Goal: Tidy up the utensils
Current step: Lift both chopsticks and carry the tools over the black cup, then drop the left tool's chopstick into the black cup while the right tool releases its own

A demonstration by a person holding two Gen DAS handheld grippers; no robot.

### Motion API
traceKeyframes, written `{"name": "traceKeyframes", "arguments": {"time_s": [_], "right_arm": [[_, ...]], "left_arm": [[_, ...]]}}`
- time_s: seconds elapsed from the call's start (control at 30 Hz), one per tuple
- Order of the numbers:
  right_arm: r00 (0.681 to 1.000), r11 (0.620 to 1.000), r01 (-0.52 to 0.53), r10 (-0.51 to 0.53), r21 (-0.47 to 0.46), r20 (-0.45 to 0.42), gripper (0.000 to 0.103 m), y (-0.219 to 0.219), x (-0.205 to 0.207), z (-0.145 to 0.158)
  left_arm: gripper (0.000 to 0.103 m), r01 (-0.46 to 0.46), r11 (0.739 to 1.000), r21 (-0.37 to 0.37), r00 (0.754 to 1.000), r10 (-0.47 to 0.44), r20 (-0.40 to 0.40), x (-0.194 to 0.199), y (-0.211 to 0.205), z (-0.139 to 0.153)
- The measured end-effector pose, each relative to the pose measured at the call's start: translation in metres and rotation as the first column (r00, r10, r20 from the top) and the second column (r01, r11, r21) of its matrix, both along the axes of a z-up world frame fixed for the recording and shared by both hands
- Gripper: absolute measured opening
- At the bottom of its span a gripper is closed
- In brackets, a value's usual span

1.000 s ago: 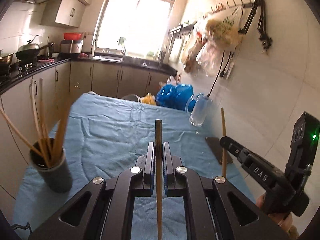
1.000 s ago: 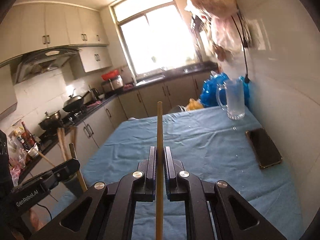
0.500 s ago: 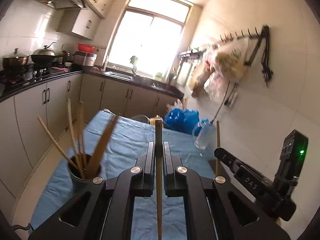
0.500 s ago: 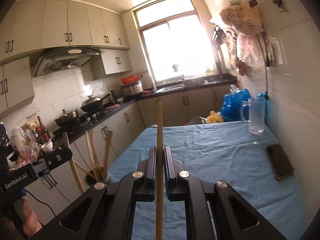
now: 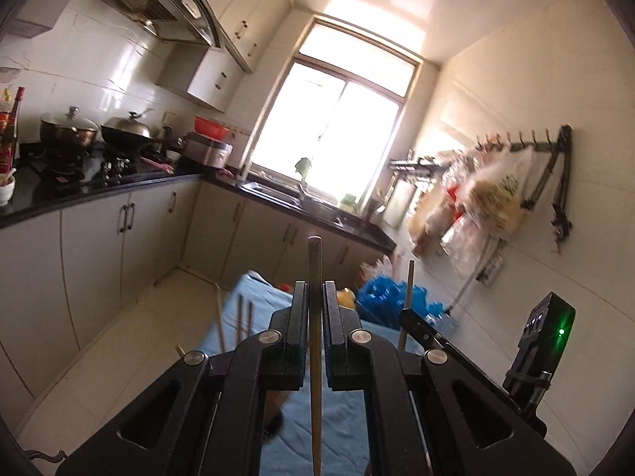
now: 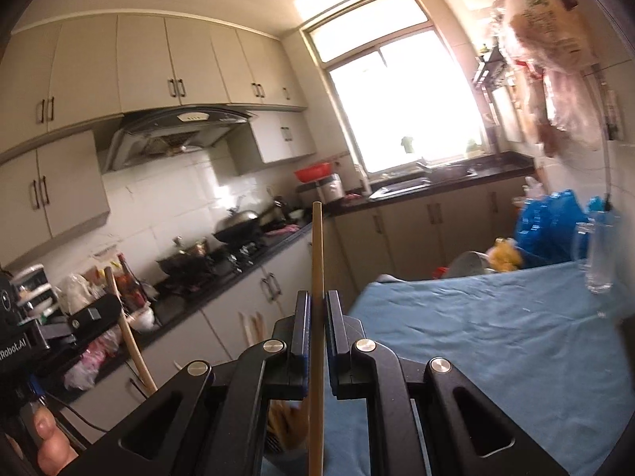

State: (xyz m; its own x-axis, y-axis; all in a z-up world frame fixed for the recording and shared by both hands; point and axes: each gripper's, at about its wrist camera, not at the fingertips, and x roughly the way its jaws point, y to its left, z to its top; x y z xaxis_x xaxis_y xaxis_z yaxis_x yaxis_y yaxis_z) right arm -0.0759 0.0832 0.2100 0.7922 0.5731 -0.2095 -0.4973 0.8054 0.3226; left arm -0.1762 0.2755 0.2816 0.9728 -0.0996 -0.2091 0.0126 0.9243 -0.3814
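Observation:
My left gripper (image 5: 315, 297) is shut on a wooden chopstick (image 5: 314, 317) that stands upright between its jaws. My right gripper (image 6: 316, 309) is shut on a second wooden chopstick (image 6: 316, 277), also upright. The right gripper shows in the left wrist view (image 5: 420, 327) at the right with its chopstick (image 5: 405, 301). The left gripper shows in the right wrist view (image 6: 75, 321) at the left. The holder with several chopsticks (image 5: 234, 321) sits low on the blue tablecloth (image 6: 496, 337), mostly hidden behind both grippers; its tips (image 6: 252, 327) poke up.
A glass mug (image 6: 599, 258) stands at the table's far right beside blue plastic bags (image 6: 551, 222). Kitchen counter with pots (image 5: 67, 131) runs along the left. Bags hang from wall hooks (image 5: 492, 194) on the right.
Both grippers have tilted upward and lifted with their chopsticks. The holder has dropped low in both views and is now mostly hidden behind the jaws. The phone has left view.

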Motion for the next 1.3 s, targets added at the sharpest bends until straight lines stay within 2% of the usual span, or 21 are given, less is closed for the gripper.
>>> {"name": "traceKeyframes", "arguments": {"time_s": [0.2,0.37,0.67,0.9,1.3], "right_arm": [[0.997,0.998,-0.048,0.045,0.043,0.068,0.007,0.049,0.022,0.009],[0.993,0.998,-0.040,0.036,0.040,0.111,0.007,0.075,0.034,-0.001],[0.993,1.000,-0.004,0.003,0.004,0.117,0.007,0.097,0.049,-0.031],[0.990,0.999,0.017,-0.013,-0.034,0.137,0.007,0.102,0.053,-0.046],[0.990,0.996,0.047,-0.037,-0.077,0.136,0.008,0.098,0.040,-0.063]], "left_arm": [[0.006,-0.097,0.994,0.051,0.995,0.096,0.018,0.025,0.018,0.004],[0.006,-0.162,0.982,0.094,0.987,0.161,0.015,0.047,0.025,-0.008],[0.006,-0.177,0.979,0.106,0.983,0.181,-0.035,0.072,0.033,-0.032],[0.006,-0.182,0.976,0.123,0.981,0.188,-0.043,0.081,0.034,-0.042],[0.006,-0.177,0.979,0.098,0.980,0.184,-0.070,0.077,0.034,-0.053]]}}
